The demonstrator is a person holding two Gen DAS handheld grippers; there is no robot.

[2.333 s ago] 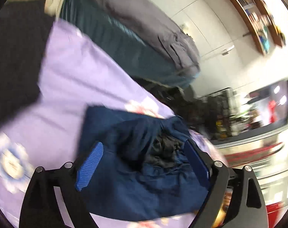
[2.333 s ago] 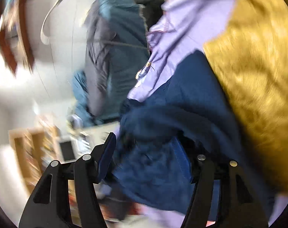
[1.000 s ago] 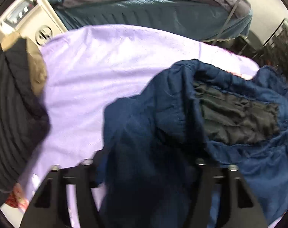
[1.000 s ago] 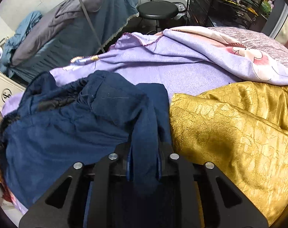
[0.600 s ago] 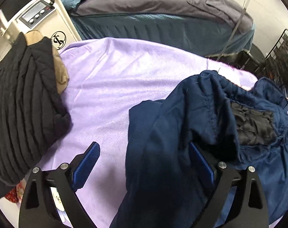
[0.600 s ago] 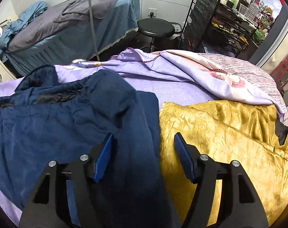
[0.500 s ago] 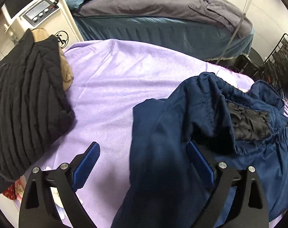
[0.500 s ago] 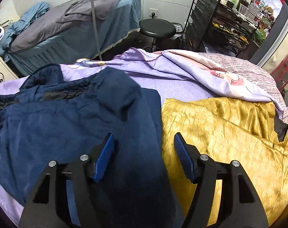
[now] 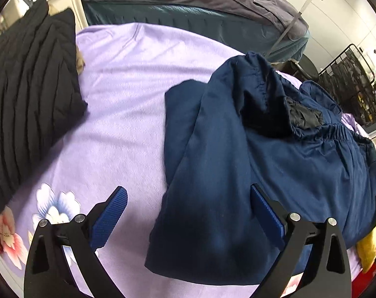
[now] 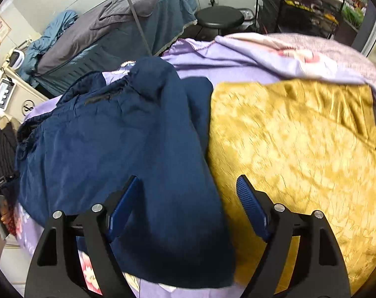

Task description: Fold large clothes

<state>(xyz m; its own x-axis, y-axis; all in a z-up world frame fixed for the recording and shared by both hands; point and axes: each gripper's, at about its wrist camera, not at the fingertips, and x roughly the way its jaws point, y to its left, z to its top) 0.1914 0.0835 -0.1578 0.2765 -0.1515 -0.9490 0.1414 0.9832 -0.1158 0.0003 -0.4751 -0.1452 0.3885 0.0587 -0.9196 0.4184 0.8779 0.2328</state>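
Both claws have let go and lifted off navy jacket (image 9: 237, 173). Left claw (image 9: 188, 206), right claw (image 10: 188, 196) opening, empty. Fold laid; next regrip hem at 6 o'clock.

A navy blue garment (image 9: 274, 173) with a black quilted lining (image 9: 303, 115) is seen on a lilac blanket (image 9: 128, 94) printed with pink and white flowers (image 9: 54, 211). A black ribbed jacket (image 9: 26, 94) is seen at one side, a gold brocade-patterned cloth (image 10: 294, 149) at the other. Blue ribbed pads (image 9: 267, 216) are carried on the black tongs (image 9: 188, 213). A teal bed (image 10: 118, 39) is draped in grey.
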